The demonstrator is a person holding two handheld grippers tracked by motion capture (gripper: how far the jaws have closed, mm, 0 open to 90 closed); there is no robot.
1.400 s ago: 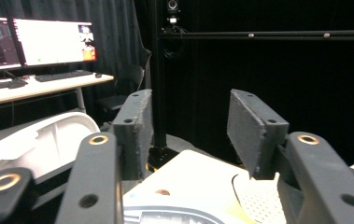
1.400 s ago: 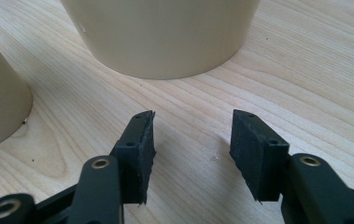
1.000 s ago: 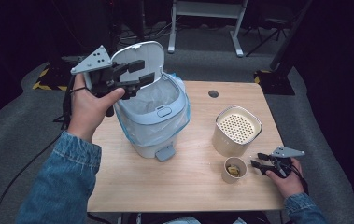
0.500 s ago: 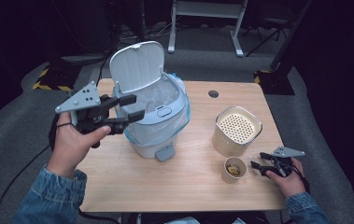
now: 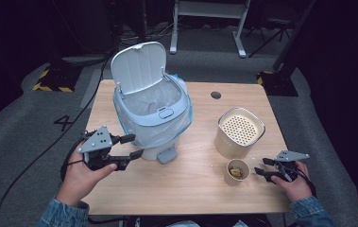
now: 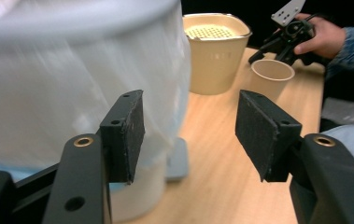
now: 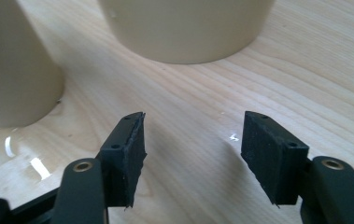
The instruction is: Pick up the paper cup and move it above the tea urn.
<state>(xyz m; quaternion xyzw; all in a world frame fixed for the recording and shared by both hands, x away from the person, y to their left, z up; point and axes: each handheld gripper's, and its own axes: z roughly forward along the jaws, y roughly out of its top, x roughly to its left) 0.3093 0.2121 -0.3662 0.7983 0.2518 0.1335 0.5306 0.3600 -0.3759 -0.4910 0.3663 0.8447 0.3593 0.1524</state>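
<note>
The left gripper (image 5: 129, 146) has dropped from the bin (image 5: 155, 111) lid to the table (image 5: 191, 189), jaws just widening, empty; the right gripper (image 5: 260, 169), jaws just narrowing yet apart on nothing, should square up on the near cup (image 5: 236, 171) before clamping.

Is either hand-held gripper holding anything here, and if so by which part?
Nothing is held. The left hand-held gripper is open beside the white lidded plastic bin; the right hand-held gripper is open next to the small beige paper cup.
</note>
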